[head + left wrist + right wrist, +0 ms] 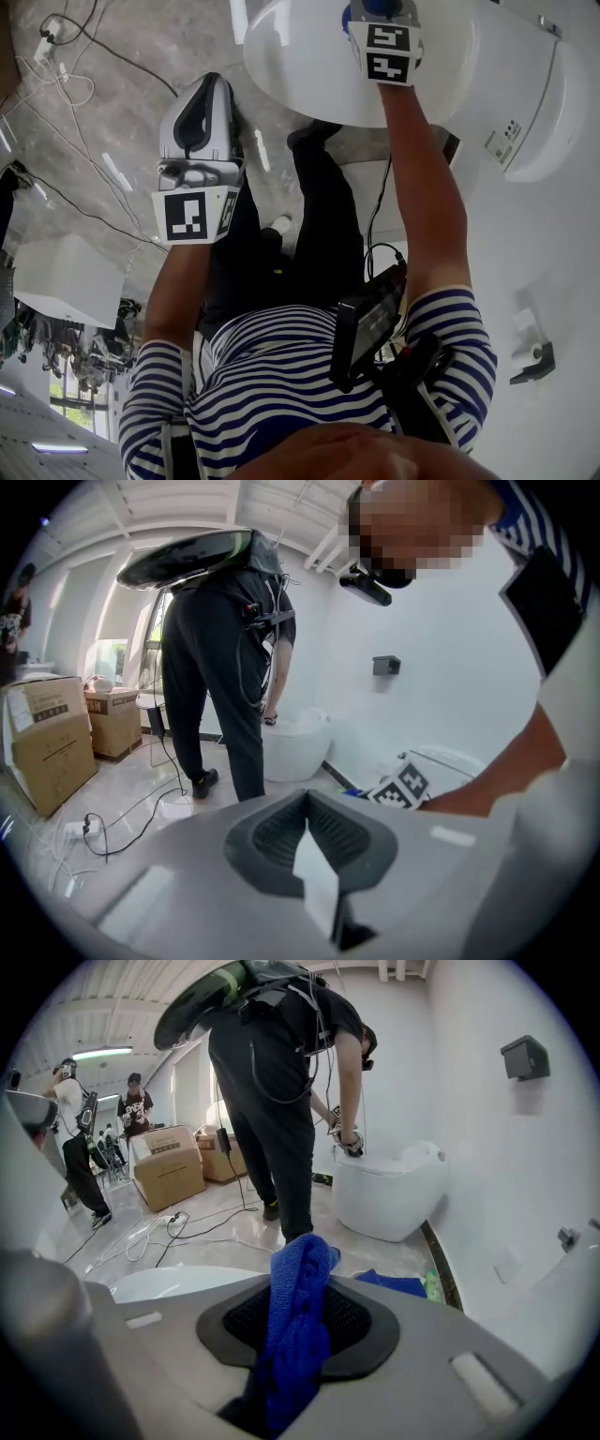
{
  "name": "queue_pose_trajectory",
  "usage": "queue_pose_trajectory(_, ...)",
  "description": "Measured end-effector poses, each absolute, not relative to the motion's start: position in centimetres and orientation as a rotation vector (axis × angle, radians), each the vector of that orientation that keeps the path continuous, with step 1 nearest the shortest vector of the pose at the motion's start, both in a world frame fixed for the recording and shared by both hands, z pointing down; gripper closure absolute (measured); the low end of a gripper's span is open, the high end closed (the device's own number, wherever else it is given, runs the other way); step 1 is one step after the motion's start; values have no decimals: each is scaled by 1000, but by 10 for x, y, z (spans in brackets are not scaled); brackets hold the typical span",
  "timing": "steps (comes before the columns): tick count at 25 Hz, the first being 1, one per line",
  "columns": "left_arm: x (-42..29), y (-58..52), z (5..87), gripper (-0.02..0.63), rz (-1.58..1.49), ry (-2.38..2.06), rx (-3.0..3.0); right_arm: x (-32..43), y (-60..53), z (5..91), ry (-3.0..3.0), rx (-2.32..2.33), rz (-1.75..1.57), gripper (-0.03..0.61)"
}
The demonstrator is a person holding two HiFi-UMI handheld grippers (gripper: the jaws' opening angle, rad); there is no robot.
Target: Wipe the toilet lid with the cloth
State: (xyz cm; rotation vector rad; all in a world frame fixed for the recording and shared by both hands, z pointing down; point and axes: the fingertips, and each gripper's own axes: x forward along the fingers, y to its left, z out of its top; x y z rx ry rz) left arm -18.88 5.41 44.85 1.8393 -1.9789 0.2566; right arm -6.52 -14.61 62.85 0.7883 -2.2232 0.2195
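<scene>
The white toilet lid (300, 56) lies at the top of the head view, and in the right gripper view its rim (178, 1283) shows just beyond the jaws. My right gripper (380, 11) hangs over the lid, shut on a bunched blue cloth (298, 1326) that sticks out past the jaw tips. Whether the cloth touches the lid I cannot tell. My left gripper (208, 92) is held away from the toilet, over the floor on the left. Its jaws (314, 855) are shut with nothing between them.
A person in black (277, 1101) bends over a second white toilet (389, 1190) ahead. Another blue cloth (394, 1283) lies on the floor. Cardboard boxes (169, 1166) and loose cables (66, 84) are on the floor; a white wall (562, 281) lies beside the toilet.
</scene>
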Motion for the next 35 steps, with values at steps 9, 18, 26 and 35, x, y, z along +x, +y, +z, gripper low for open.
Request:
queue_pose_trajectory(9,-244,91,446,612,232,-2038,1771,-141,-96,631,-2246,670,198,460)
queue_pose_trajectory(18,-288,126,448,612,211,-2077,1716,-211,-39,638,-2270,537,169,460)
queue_pose_trajectory(26,-314,147,448,612,219,-2109,1681,-258,4,645,-2306,434,202,460)
queue_pose_trajectory(35,-321,146,431,612,203,-2114,1713,-275,12,589,-2416,445,170,460)
